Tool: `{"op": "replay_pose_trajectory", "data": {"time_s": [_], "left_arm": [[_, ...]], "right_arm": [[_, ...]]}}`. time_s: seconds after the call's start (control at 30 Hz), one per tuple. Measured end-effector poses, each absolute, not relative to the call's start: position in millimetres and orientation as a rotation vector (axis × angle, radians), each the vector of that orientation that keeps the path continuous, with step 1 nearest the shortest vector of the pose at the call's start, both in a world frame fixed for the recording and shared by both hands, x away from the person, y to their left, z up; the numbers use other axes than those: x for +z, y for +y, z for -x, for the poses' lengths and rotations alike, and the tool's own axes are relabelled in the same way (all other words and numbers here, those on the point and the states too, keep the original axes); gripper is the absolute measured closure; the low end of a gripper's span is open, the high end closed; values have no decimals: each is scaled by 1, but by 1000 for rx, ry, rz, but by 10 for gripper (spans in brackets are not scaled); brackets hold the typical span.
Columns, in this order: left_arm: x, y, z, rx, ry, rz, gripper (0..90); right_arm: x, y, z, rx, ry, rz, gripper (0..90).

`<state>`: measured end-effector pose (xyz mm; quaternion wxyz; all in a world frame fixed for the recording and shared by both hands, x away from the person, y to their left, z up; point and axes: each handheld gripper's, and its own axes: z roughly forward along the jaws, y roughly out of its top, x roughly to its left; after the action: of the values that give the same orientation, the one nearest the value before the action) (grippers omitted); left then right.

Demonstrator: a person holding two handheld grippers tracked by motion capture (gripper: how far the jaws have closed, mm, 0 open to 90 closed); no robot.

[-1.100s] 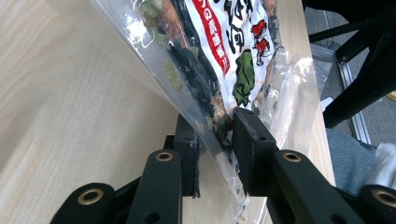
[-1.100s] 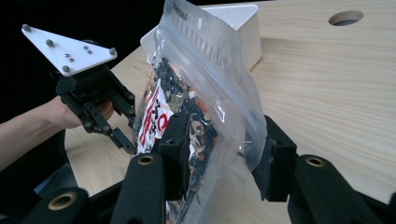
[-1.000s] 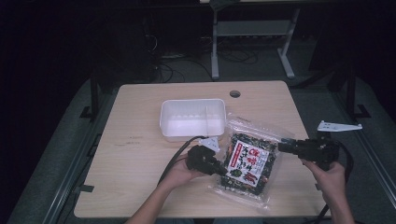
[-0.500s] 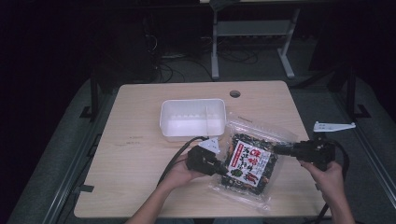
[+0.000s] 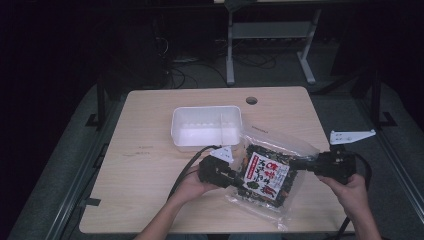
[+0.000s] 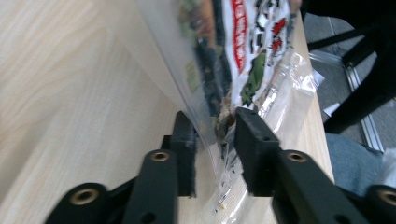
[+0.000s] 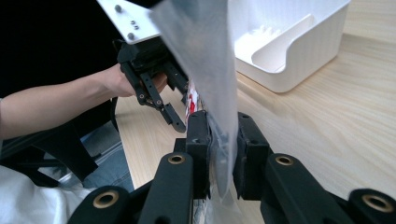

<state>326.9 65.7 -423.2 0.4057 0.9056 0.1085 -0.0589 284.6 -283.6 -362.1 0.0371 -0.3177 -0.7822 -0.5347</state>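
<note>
Bag held up between both grippers, over the table's near right part.
The bag [image 5: 267,175] tilts, its long axis running from far right to near left. Left gripper [image 6: 212,135] has just been opening, jaws narrow, bag edge between. Right gripper [image 7: 219,140] has just been closing, pinching the clear edge.
</note>
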Motion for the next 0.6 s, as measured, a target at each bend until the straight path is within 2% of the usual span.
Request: {"op": "replay_pose_trajectory", "data": {"time_s": [0.07, 0.1, 0.2, 0.6], "left_arm": [[-421, 69, -324, -78, 297, -2299, 598], [-419, 71, -324, -63, 297, -2303, 557], [-416, 79, -323, -47, 327, -2298, 510], [-415, 113, -313, 0, 425, -2294, 416]], "right_arm": [[-359, -283, -282, -1656, -2410, 973, 780], [-357, -283, -281, -1662, -2414, 975, 780], [-351, -282, -279, -1678, -2420, 971, 782], [-324, -272, -274, -1694, -2497, 1035, 785]]}}
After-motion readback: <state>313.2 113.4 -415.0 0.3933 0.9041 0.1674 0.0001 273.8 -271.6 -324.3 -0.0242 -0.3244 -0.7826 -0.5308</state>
